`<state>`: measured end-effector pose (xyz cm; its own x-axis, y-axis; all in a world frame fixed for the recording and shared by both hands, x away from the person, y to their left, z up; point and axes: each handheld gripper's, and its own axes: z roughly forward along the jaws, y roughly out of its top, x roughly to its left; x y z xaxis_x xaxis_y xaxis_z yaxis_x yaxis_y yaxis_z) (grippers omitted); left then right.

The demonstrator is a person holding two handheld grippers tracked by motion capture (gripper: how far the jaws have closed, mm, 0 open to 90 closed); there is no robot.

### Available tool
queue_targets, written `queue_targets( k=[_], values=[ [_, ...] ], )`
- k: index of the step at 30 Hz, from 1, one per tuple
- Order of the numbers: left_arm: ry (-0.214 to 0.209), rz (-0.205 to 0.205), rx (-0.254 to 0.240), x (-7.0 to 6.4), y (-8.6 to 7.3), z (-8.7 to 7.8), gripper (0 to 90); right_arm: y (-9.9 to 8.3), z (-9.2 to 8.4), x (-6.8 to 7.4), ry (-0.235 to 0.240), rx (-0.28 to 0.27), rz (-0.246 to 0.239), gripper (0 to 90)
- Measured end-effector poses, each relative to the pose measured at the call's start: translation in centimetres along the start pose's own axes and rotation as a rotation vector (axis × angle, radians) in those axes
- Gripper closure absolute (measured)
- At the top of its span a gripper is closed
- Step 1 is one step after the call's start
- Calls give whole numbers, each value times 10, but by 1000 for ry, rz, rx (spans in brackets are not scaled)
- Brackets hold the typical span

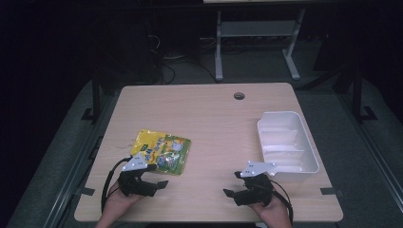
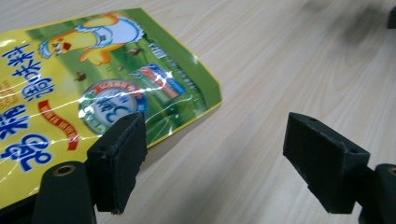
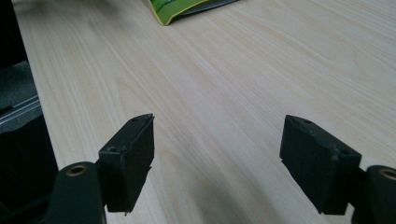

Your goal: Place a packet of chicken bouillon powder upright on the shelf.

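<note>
Just beyond the left claw [image 1: 158,174] lies the yellow-green pouch [image 1: 161,151].

lab or test room, dim: pale wood table [image 1: 204,118] with cable hole [image 1: 239,96] on grey carpet [image 1: 361,156], metal frame rails [image 1: 95,99] at its sides, white desk legs [image 1: 219,47] and loose cables [image 1: 166,57] behind.

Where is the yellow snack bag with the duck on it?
In the high view the bag lies flat on the table's left side, just ahead of the open left tool, far from the white bin at the right.
</note>
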<state>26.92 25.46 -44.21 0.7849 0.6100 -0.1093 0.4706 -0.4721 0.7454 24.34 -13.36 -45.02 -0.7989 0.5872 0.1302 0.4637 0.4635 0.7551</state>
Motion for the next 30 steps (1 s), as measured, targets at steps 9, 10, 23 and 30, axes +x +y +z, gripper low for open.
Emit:
queue_targets(
  k=[9, 10, 23, 30],
  values=[
    [42, -43, -31, 14, -2, -7, 216, 1, 5, 5, -14, 30, -46, 257],
    [49, -51, -34, 16, -2, -8, 217, 1, 5, 6, -18, 30, -48, 257],
    [155, -158, -118, 51, -10, -35, 227, 2, 8, 6, -17, 46, -62, 261],
    [210, -249, -153, 73, -19, -48, 228, 2, 8, 7, -18, 50, -67, 263]
  ],
)
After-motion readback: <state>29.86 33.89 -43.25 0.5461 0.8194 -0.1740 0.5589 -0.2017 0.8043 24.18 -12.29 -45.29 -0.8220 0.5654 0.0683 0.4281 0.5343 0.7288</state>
